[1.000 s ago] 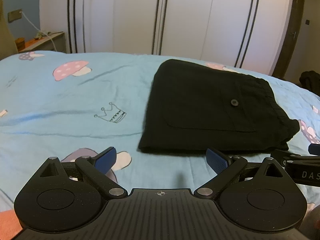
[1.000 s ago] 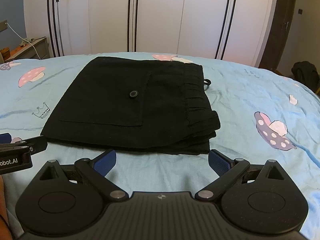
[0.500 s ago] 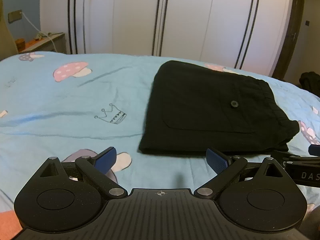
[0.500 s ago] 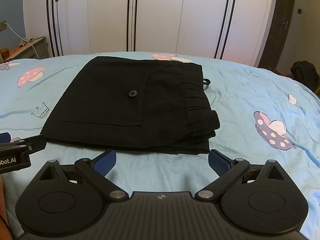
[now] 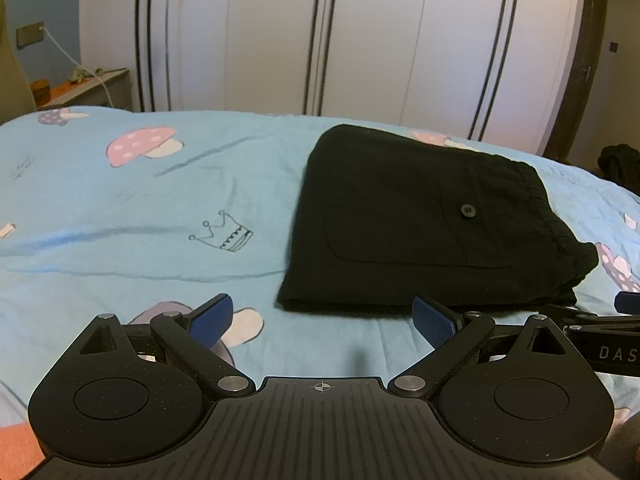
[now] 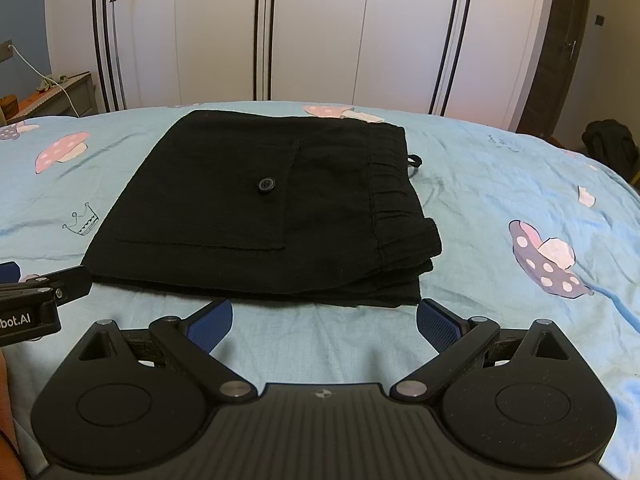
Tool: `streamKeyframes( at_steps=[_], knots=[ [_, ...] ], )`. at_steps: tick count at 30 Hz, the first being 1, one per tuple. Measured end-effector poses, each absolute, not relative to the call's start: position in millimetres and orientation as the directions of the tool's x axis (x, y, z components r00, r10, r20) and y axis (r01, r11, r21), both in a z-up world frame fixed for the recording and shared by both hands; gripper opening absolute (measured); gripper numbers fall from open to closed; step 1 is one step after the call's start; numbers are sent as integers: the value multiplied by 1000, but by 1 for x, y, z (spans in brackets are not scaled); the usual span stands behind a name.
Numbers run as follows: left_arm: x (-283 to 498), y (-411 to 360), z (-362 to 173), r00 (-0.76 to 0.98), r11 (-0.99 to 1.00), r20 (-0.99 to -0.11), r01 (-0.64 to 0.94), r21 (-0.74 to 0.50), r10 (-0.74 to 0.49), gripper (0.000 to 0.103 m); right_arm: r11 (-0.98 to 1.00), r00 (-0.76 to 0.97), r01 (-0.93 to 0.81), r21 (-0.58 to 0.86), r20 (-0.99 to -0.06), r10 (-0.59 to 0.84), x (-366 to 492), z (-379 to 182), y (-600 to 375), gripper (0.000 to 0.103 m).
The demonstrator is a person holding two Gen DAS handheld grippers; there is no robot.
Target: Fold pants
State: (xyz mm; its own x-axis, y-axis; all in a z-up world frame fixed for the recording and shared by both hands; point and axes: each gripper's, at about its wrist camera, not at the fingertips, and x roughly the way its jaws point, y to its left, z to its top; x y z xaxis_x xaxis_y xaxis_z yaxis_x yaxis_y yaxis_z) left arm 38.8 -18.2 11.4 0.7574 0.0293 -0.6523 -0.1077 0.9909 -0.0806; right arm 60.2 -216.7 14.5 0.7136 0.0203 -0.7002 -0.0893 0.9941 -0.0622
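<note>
Folded black pants (image 6: 272, 216) are seen flat on the blue bedsheet (image 6: 500, 184), just ahead of the right gripper (image 6: 324, 320) — near edge just beyond its fingertips. The left gripper (image 5: 322, 318) is set ahead-left of the stack. Both jaws are spread wide, nothing held.

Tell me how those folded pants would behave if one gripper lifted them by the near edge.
The pants are soft cloth, so they would likely droop. The loose stacked layers at the waistband would probably unfold. A push would likely bunch them on the sheet.

Bedroom: bed (image 5: 120, 208), wardrobe (image 5: 360, 40)
</note>
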Motion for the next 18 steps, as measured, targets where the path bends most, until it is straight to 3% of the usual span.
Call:
streamKeyframes(
  at_steps=[18],
  knots=[
    [37,-21,13,784,994,-620,-89,-56,35,100,994,713,-86,-66,-701,16,60,14,-216,99]
  ],
)
